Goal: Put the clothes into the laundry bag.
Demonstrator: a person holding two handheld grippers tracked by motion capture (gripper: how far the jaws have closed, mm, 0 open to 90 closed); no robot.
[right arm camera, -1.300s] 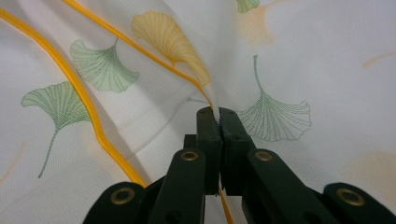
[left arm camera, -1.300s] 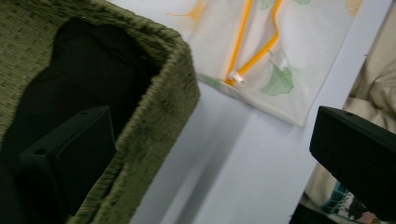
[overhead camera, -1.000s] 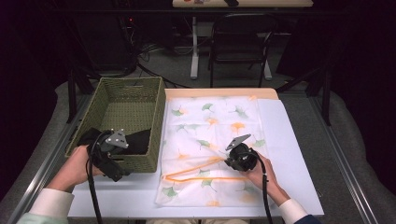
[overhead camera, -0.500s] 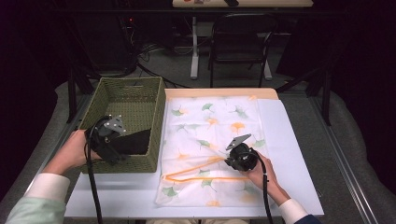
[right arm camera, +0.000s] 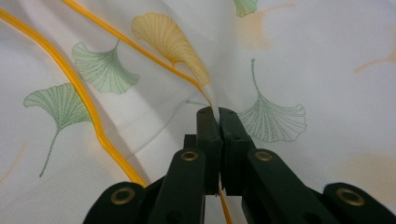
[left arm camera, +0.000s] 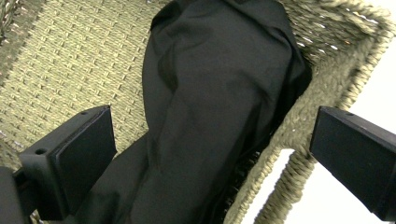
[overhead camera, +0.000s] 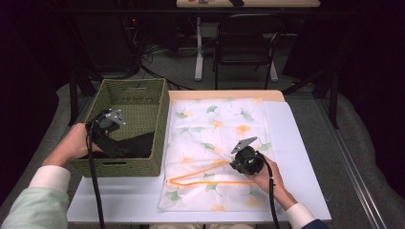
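Observation:
A black garment (overhead camera: 137, 145) (left arm camera: 219, 93) lies inside the green woven basket (overhead camera: 133, 87) (left arm camera: 70, 60), heaped against its near right corner. My left gripper (overhead camera: 119, 149) (left arm camera: 210, 126) hovers over the basket's near left part and points down at the garment; its jaws are wide open and touch nothing. A white mesh bag (overhead camera: 215, 124) (right arm camera: 327, 60) printed with green and orange leaves lies flat on the table. My right gripper (overhead camera: 232, 165) (right arm camera: 216, 112) is shut on a pinch of the bag's fabric beside its orange zipper (overhead camera: 196, 174) (right arm camera: 79, 93).
The white table (overhead camera: 296, 143) has bare surface to the right of the bag and along its near edge. A tan board edge (overhead camera: 224, 94) shows at the far side. A dark chair (overhead camera: 246, 43) stands on the floor beyond the table.
My left gripper has moved away from the person, from the basket's near wall to farther over its inside. The right gripper and the bag have stayed put.

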